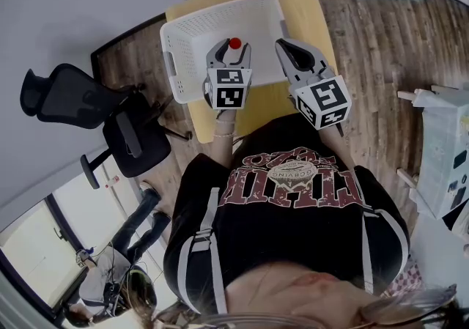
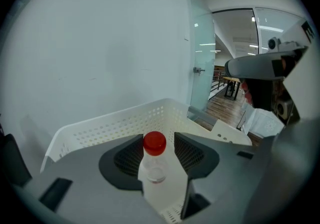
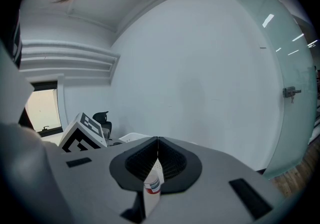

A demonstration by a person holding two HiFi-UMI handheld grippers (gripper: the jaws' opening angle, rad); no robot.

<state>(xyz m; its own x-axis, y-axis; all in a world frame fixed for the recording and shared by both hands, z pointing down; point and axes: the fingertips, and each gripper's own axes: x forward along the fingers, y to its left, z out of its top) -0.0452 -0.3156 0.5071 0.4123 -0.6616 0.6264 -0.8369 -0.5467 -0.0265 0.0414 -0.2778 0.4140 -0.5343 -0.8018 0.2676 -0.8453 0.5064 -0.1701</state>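
Bottle [image 2: 153, 169] in left claw [image 2: 156, 144]

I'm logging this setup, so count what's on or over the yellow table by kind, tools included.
Tools: 2 (left tool, right tool)
Red-capped bottle: 1, between the left tool's jaws
White basket: 1
Total: 4

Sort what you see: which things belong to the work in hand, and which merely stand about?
In use: clear plastic bottle with red cap, left gripper clamping it, white perforated plastic basket.
Standing about: black office chair, yellow wooden table, shut right gripper.
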